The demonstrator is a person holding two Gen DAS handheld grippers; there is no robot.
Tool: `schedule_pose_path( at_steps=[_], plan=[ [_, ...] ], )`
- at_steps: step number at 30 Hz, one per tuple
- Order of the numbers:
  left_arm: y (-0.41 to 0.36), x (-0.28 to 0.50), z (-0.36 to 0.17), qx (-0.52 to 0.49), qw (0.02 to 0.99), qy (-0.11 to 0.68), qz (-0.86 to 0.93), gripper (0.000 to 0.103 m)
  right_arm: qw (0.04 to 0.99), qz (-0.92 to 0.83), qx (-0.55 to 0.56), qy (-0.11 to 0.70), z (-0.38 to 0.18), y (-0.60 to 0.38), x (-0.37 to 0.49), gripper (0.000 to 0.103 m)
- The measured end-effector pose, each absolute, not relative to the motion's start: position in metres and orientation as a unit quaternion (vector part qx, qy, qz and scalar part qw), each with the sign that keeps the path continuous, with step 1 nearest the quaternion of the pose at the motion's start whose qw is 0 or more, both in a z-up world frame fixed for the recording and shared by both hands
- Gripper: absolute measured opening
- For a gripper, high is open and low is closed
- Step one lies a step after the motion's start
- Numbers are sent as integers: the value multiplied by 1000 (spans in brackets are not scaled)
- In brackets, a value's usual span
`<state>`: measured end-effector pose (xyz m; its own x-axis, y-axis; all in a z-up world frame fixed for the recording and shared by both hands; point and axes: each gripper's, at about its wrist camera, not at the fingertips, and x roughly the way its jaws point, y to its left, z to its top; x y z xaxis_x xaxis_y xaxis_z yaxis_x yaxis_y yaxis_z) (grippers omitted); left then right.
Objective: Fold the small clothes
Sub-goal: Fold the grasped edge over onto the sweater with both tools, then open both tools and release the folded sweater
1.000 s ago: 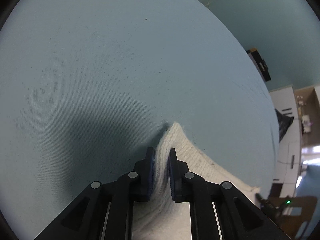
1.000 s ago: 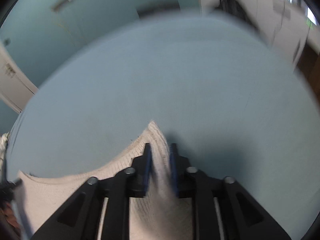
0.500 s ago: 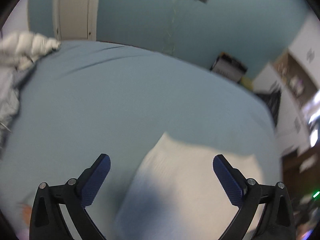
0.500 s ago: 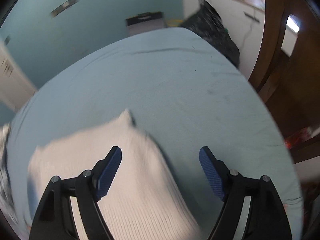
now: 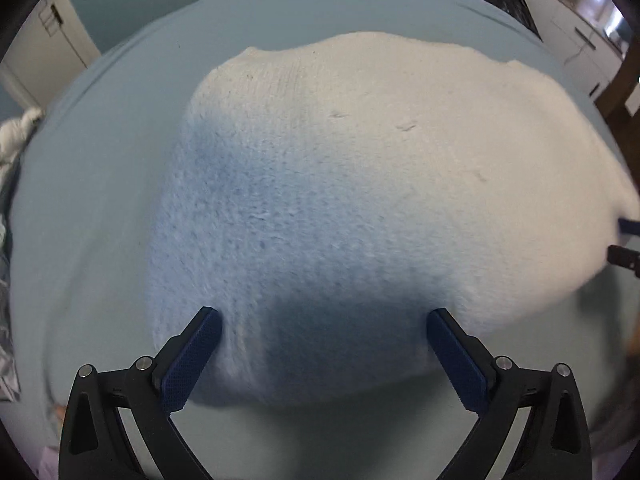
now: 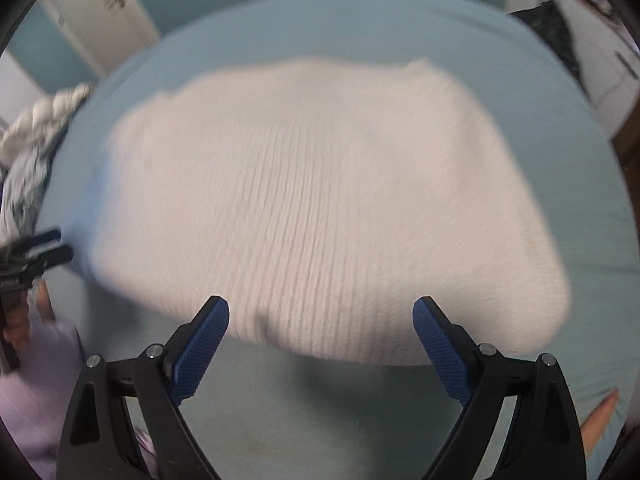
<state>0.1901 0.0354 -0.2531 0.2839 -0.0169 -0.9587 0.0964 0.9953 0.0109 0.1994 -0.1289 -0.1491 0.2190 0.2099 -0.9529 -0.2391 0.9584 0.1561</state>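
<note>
Hanging above the near edge of the white knitted garment (image 5: 360, 184), the left gripper (image 5: 324, 346) is spread wide with nothing between its pads; a second ago it pinched a corner of that knit. The right gripper (image 6: 320, 334) has likewise let go, its jaws having just been opening, and only the garment's near hem (image 6: 328, 344) shows in the gap beneath them. Ahead of both grippers the garment lies flat on the pale blue sheet (image 5: 100, 200), a rounded block with no loose corner lifted. Farther off to the left of the right gripper sits a rumpled heap of other laundry (image 6: 36, 148). I judge this fold laid down, and another fold or a fresh piece comes next.
</note>
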Motion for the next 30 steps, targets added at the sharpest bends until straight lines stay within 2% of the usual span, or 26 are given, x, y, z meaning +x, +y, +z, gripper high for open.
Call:
schedule_pose_path(
  at_steps=[2, 5, 7, 10, 12, 15, 18, 19, 23, 27, 30],
  plan=[
    [50, 196, -260, 3, 802, 597, -35, 103, 770, 151, -45, 618, -174, -135, 202, 92],
    [76, 210, -272, -58, 785, 615, -32, 103, 785, 194, -24, 588, -176, -167, 210, 92],
    [89, 212, -278, -84, 782, 617, -41, 103, 796, 160, -9, 583, -177, -205, 224, 92],
    [94, 203, -276, -68, 789, 609, -43, 103, 797, 71, 59, 597, -189, -287, 241, 91],
    [90, 197, -272, -55, 794, 605, -38, 103, 783, -1, 98, 614, -202, -339, 243, 99],
    [85, 194, -268, -54, 795, 603, -35, 103, 772, -4, 203, 603, -203, -389, 231, 99],
    [72, 194, -272, -52, 796, 602, -33, 103, 807, -21, 120, 578, -174, -370, 231, 99],
    [49, 199, -275, -51, 797, 601, -32, 103, 819, -9, 92, 567, -163, -355, 230, 99],
    [38, 179, -261, -43, 801, 596, -27, 103, 850, 69, 7, 521, -129, -286, 226, 100],
    [26, 167, -252, -40, 806, 590, -27, 103, 821, 145, -59, 549, -149, -241, 234, 100],
    [20, 165, -253, -36, 812, 582, -27, 103, 801, 134, -62, 580, -177, -255, 245, 101]
  ],
)
